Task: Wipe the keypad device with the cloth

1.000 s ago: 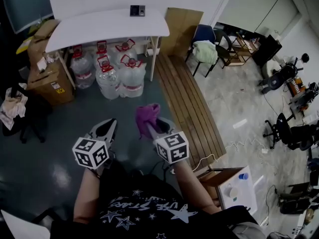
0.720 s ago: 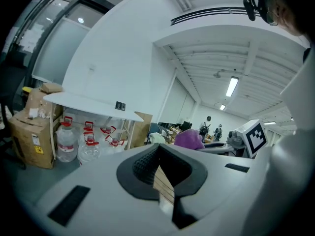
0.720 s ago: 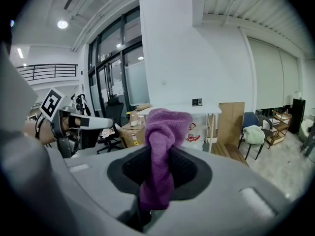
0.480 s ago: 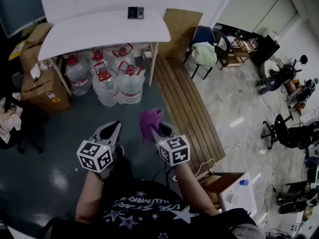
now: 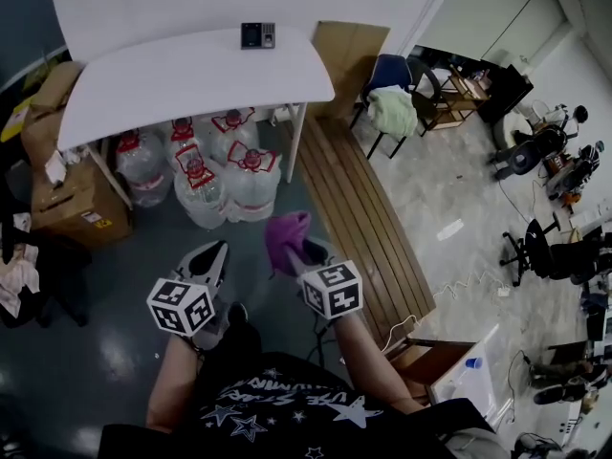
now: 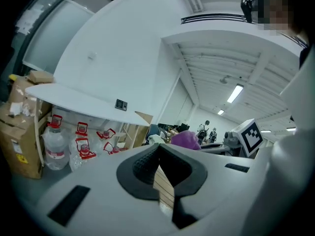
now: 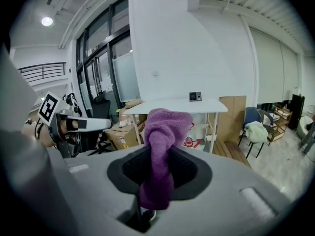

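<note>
- White table (image 5: 191, 75) against the far wall carries the keypad device (image 5: 257, 34) at its back edge. It looms larger than a second ago, yet stays well out of reach.
- Your right gripper (image 5: 295, 252) clamps the purple cloth (image 5: 285, 232), which bunches above the jaws.
- Your left gripper (image 5: 208, 259) is closed on nothing.
- Wiping hasn't begun; you appear to be on the approach.
</note>
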### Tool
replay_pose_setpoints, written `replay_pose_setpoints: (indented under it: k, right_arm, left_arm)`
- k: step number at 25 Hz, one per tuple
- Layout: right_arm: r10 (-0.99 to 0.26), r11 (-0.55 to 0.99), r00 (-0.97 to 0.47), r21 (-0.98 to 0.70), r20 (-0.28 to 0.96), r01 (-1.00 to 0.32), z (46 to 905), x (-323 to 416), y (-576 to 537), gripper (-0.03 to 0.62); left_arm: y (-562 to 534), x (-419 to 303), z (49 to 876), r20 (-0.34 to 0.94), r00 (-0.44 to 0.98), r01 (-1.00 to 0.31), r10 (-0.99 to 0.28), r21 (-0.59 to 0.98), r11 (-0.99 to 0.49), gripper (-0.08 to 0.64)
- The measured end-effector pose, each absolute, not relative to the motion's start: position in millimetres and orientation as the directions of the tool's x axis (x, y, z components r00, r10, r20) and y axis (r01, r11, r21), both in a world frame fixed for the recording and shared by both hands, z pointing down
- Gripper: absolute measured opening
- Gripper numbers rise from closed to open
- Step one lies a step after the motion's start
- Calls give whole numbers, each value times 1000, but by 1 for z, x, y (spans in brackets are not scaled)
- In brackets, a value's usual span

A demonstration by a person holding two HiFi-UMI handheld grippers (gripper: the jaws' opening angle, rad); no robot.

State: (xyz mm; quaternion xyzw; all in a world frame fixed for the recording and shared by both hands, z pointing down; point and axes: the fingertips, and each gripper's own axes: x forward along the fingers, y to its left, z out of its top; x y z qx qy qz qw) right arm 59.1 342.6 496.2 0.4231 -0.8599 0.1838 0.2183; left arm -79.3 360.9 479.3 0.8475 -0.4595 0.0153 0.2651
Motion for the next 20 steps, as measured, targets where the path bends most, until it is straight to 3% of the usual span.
replay_pose_setpoints:
  k: [13, 20]
  right_arm:
    - [-630, 551, -545, -177, 553, -816, 510, -14, 224, 98]
    - [-642, 516, -512, -171, 572, -839, 512, -2, 196, 98]
  left_arm:
    - [244, -143, 504, 303, 627, -756, -717, 459, -467, 8]
    - [209, -147, 508, 326, 632, -752, -703, 476, -456, 8]
